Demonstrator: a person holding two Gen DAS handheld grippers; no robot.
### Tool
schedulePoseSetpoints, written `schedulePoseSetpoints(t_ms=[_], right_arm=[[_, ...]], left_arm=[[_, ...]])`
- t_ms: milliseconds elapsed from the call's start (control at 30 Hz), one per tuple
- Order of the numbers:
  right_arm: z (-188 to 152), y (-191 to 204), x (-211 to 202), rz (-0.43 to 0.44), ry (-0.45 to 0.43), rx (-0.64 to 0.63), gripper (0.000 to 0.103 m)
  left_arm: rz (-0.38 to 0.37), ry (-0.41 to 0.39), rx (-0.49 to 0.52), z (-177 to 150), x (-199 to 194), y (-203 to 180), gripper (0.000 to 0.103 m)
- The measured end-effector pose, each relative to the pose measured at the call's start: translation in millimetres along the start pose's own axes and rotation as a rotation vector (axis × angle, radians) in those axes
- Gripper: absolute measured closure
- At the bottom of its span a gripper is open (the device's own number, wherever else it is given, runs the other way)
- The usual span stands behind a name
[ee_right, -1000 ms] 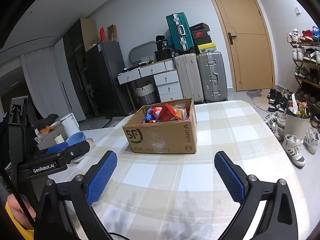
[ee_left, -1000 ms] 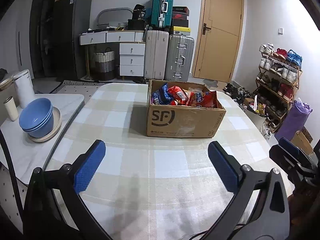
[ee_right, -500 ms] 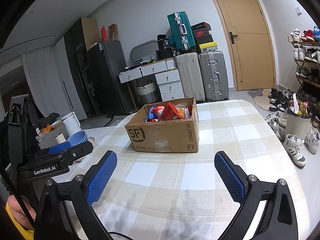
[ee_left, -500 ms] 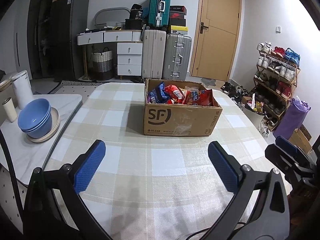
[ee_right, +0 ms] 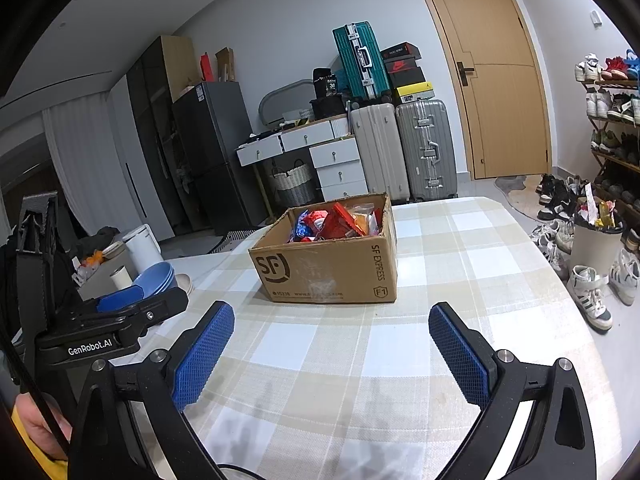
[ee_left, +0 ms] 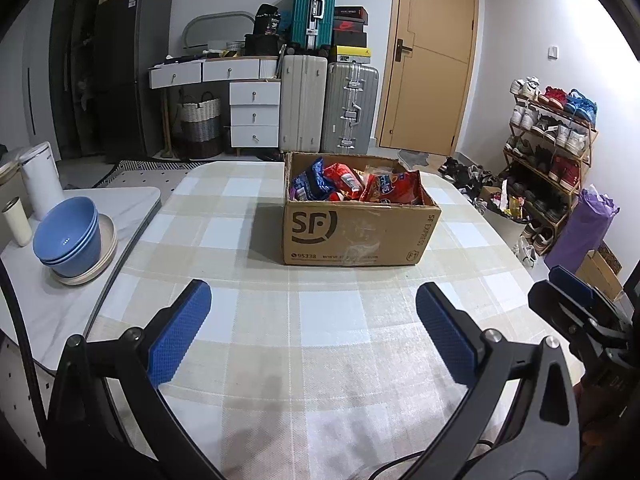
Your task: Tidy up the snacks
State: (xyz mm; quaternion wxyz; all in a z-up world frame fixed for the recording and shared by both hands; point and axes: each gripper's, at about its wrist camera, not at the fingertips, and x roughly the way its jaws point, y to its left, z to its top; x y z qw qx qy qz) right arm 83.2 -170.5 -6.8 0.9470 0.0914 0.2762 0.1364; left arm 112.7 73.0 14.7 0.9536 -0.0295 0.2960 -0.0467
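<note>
A brown cardboard box [ee_left: 352,232] [ee_right: 332,268] printed "SF" stands on the checked tablecloth [ee_left: 320,320], filled with red and blue snack packets [ee_left: 352,186] [ee_right: 332,222]. My left gripper [ee_left: 312,312] hovers open over the cloth well short of the box, nothing between its blue pads. My right gripper [ee_right: 332,336] is likewise open and empty, also short of the box. Each gripper shows at the edge of the other's view: the right one at the far right of the left wrist view, the left one at the far left of the right wrist view.
Stacked blue bowls [ee_left: 68,236] on a plate, a white kettle [ee_left: 40,180] and a small cup sit on a side table at the left. Suitcases [ee_left: 328,108], drawers and a door stand behind. A shoe rack [ee_left: 548,148] and shoes line the right.
Both grippers have drifted slightly toward the box, which sits a little nearer and larger in both views. Both stay open and empty.
</note>
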Motion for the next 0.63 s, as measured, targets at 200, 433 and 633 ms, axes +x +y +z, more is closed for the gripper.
schedulePoseSetpoints(t_ms=[200, 433, 633], right_arm=[[-4.2, -1.9, -0.2, 0.002, 0.008, 0.01, 0.003], [-7.6, -6.2, 1.8, -0.003, 0.023, 0.024, 0.003], [-12.5, -17.4, 10.0, -0.02, 0.059, 0.04, 0.003]], left_arm=[[-0.007, 0.016, -0.009, -0.2, 2.7, 2.6, 0.001], [-0.011, 0.061, -0.082, -5.4, 19.1, 22.7, 0.001], [0.046, 0.063, -0.07, -9.8, 34.4, 32.5, 0.001]])
